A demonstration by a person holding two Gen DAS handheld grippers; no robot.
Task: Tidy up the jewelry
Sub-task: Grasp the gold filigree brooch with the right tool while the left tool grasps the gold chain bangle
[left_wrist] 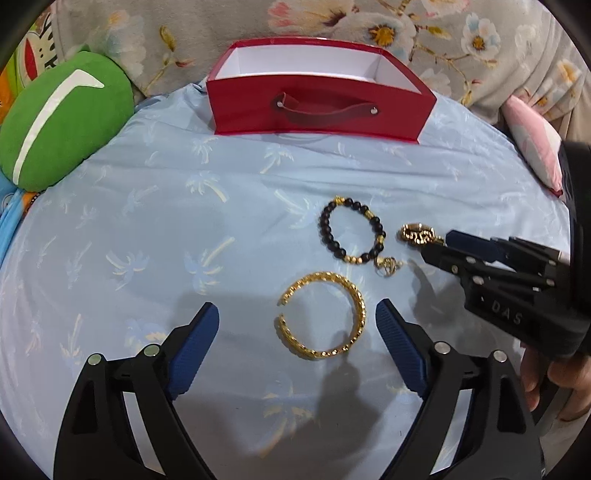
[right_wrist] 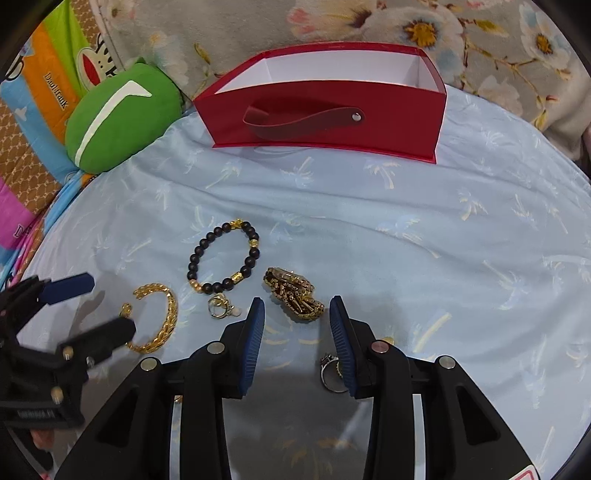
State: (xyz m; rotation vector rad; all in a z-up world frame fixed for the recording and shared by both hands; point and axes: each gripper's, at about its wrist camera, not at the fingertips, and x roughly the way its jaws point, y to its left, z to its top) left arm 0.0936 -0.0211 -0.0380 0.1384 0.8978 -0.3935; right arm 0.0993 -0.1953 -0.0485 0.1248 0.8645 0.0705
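A gold open cuff bangle [left_wrist: 321, 317] lies on the light blue cloth between the open fingers of my left gripper [left_wrist: 297, 312]; it also shows in the right wrist view [right_wrist: 155, 319]. A black-bead bracelet with gold charms [left_wrist: 352, 230] [right_wrist: 223, 258] lies beyond it. A gold ring [left_wrist: 387, 266] [right_wrist: 220, 305] sits by the beads. A folded gold chain piece [right_wrist: 293, 293] [left_wrist: 417, 233] lies just ahead of my open right gripper [right_wrist: 297, 308]. A silver ring [right_wrist: 332, 373] lies under the right finger. An open red box [left_wrist: 317, 92] [right_wrist: 325, 103] stands at the back.
A green cushion [left_wrist: 62, 122] [right_wrist: 118, 118] lies at the back left. A pink pillow [left_wrist: 535, 136] is at the right edge. A floral blanket [right_wrist: 369, 26] lies behind the box. The blue cloth [right_wrist: 461, 240] stretches to the right of the jewelry.
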